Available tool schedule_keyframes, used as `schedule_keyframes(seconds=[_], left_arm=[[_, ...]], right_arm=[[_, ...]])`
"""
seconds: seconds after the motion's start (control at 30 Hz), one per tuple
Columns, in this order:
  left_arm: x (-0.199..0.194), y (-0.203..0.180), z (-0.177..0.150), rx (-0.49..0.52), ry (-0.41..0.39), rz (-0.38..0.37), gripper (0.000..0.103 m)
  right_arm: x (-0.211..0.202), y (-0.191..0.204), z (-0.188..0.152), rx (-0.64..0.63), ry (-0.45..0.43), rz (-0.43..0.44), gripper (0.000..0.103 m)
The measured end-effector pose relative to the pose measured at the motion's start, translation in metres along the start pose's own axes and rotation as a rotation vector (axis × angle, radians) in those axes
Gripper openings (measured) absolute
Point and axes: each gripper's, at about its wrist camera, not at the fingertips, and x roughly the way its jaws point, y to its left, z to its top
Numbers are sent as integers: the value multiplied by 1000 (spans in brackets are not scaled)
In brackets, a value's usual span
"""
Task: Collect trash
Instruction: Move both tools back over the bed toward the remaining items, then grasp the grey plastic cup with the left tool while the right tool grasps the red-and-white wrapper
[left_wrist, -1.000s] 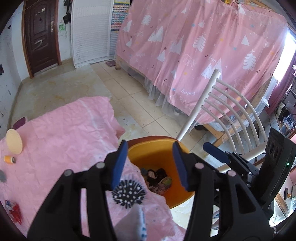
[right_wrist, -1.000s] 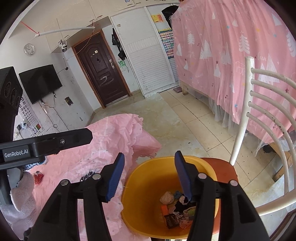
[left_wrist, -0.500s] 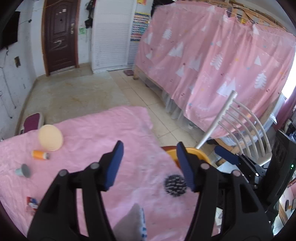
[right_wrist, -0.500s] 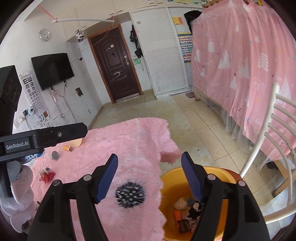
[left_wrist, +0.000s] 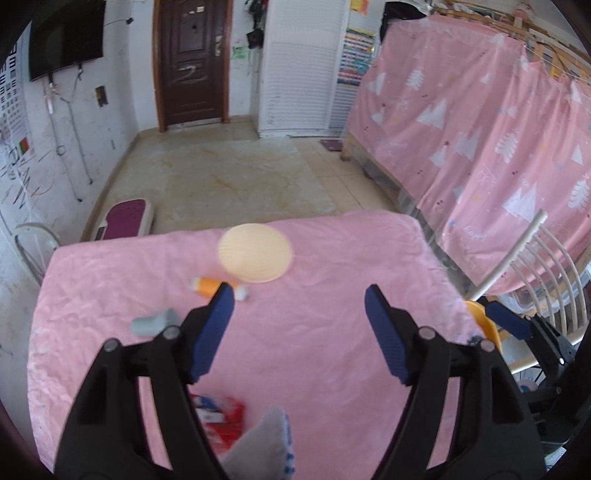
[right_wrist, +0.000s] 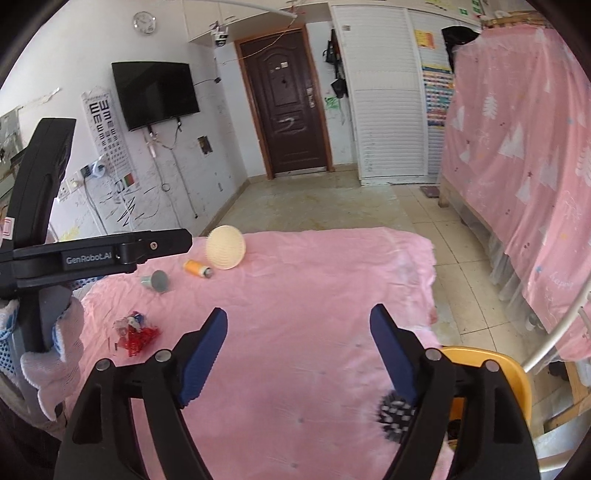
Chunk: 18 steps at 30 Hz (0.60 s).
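Pink-covered tabletop (right_wrist: 314, 295). From the left: red wrapper (right_wrist: 137, 334); grey cap (right_wrist: 157, 280); orange bottle (right_wrist: 197, 268) lying just beside a cream disc (right_wrist: 225, 247); spiky black-and-white ball (right_wrist: 395, 413) at the right edge; orange bin (right_wrist: 495, 373) below that edge. Left gripper (left_wrist: 299, 326) and right gripper (right_wrist: 298, 341): jaws opening, nothing between them.

disc (right_wrist: 225, 247) behind tube (right_wrist: 197, 268), basin (right_wrist: 491, 373) right of table (right_wrist: 314, 295)
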Motion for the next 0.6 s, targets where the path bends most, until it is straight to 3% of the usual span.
schedule_keyframes(seconds=[0.33, 0.6], left_arm=[[6, 78, -4, -52, 38, 79, 78], [26, 123, -13, -114, 108, 107, 79]], right_arm=[[37, 59, 3, -101, 71, 43, 72], [68, 107, 1, -169, 134, 109, 73]])
